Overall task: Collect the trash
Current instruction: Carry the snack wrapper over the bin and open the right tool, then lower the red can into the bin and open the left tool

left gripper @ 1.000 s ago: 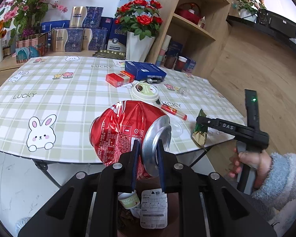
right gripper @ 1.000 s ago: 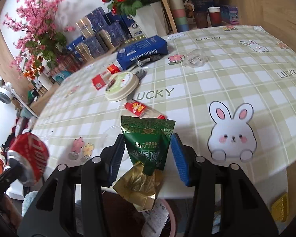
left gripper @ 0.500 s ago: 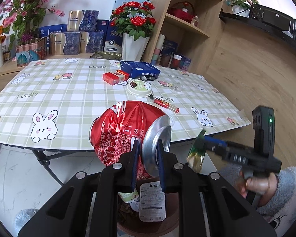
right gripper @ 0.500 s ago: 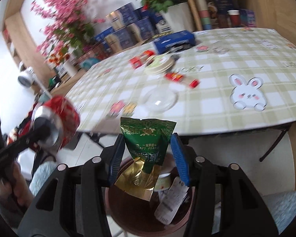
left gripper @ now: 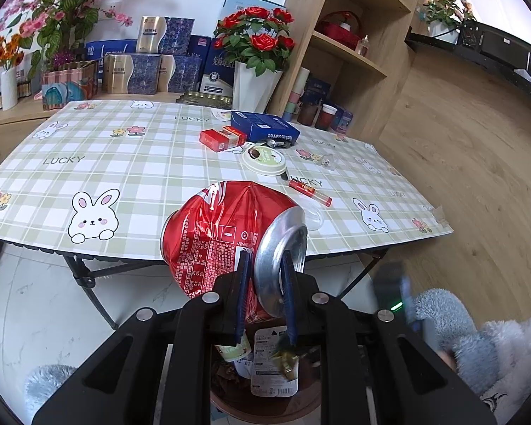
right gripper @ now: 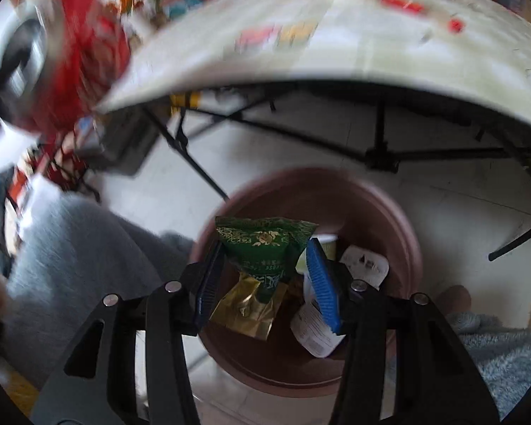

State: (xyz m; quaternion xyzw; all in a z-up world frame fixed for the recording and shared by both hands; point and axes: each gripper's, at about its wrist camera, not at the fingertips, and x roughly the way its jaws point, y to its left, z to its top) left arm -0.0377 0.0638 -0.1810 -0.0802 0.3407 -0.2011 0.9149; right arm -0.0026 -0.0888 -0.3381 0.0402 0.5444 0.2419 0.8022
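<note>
Closing right gripper (right gripper: 265, 283), green packet (right gripper: 265, 248) between, now over bin (right gripper: 389, 212); left gripper (left gripper: 265, 297) still clamps can (left gripper: 223, 233).

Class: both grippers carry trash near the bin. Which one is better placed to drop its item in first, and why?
Right. The right gripper has the green wrapper directly over the brown bin, its jaws closing around it. The left gripper holds the crushed red can higher.
</note>
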